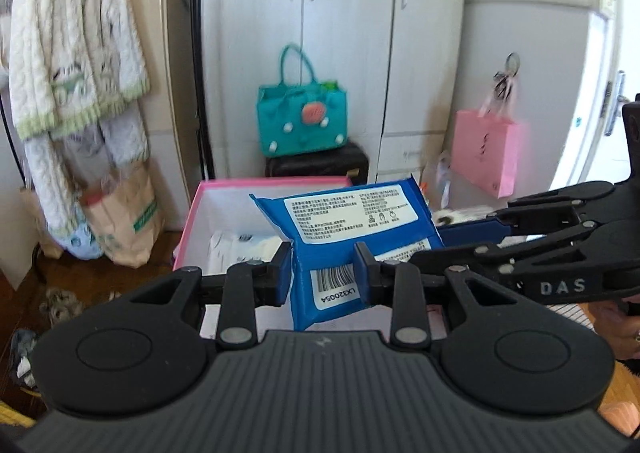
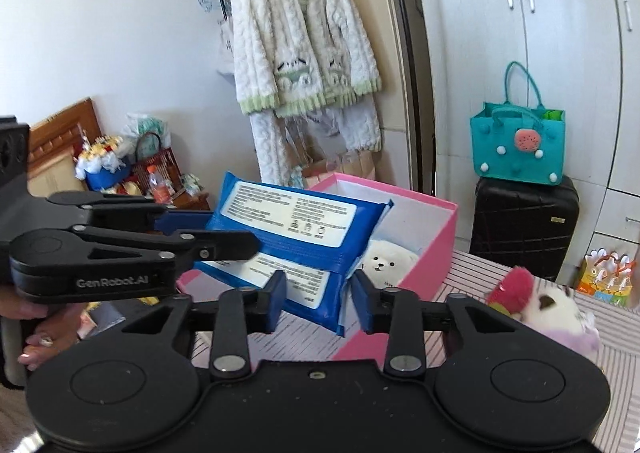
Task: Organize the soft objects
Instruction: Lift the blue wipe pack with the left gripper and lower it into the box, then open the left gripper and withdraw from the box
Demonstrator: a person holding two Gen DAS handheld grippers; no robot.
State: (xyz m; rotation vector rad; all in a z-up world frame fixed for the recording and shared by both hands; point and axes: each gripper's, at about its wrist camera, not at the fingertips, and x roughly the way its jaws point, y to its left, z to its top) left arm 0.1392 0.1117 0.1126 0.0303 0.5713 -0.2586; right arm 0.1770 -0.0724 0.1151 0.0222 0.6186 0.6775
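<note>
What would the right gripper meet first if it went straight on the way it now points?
Probably the blue plastic wipes pack between the right gripper fingers; beyond it, the pink cardboard box. Depth is unclear.

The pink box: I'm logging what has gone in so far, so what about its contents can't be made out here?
- Left wrist view: the blue wipes pack and left gripper cover most of the pink box; only a blurred white item shows.
- Right wrist view: the pack hides the box's left half; only the white teddy bear shows.
- Box bottom: hidden in both views.
</note>
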